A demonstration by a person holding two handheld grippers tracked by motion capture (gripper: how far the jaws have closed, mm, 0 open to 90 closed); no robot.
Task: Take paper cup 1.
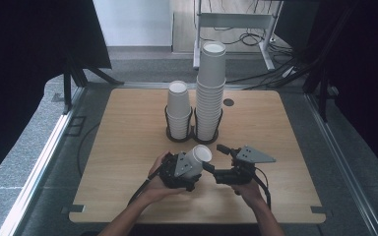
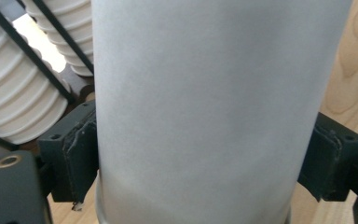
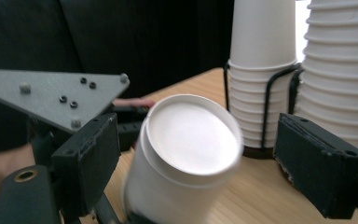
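Near the table's (image 1: 128, 196) front edge our left gripper (image 1: 179, 169) clamps the paper cup (image 1: 197, 158); we keep our right gripper (image 1: 226, 162) wide while squeezing gently, to avoid crushing

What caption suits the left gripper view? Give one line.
Left gripper clamps a white paper cup beside ribbed cup stacks in a wire rack.
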